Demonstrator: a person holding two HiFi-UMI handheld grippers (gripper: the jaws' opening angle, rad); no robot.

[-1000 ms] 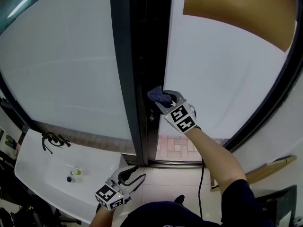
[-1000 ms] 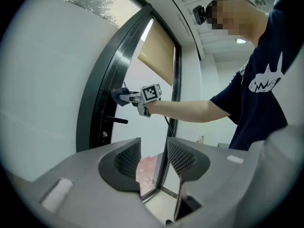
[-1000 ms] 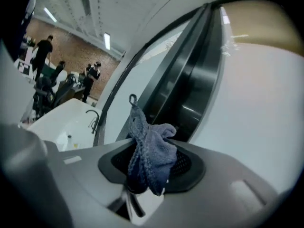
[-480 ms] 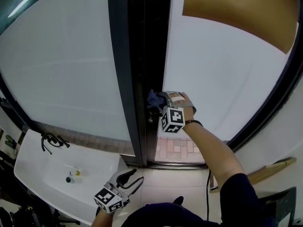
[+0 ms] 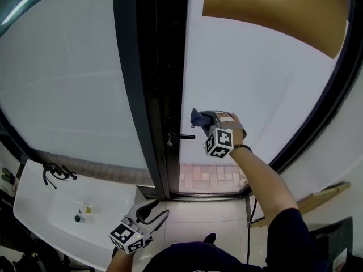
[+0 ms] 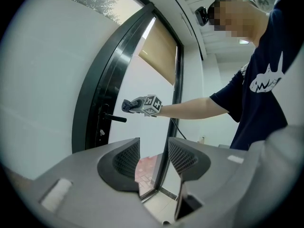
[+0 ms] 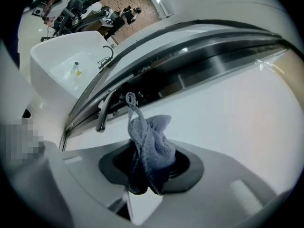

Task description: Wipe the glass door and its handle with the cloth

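At the far left sat a white moulded basin (image 5: 39, 200) with a black tap (image 5: 54, 171), well away from the work. Just right of it, low down by my body, I held the left claw (image 5: 154, 211) level and idle. Its jaws stood partly apart and had just been opening, with nothing between them but a view of the floor and door edge. It was well apart from the door. Next came the tall black metal door frame (image 5: 148, 84), and on it the slim black lever handle (image 5: 180, 136), its long axis lying level with the free end pointing right. Just above and to the right of that free end was the bunched grey-blue terry cloth (image 5: 198, 117), clamped firmly in the closed right claw (image 5: 205, 118). This was plainly the nearer hand. I judged the coming move to be a short drop down and left so the cloth met the lever and ran along its length. The cloth looked near the handle but not on it. Whether it brushed the frosted white glass door (image 5: 261, 89) I could not tell. Nothing stood between cloth and lever. Upper right hung a tan roller blind (image 5: 278, 10).
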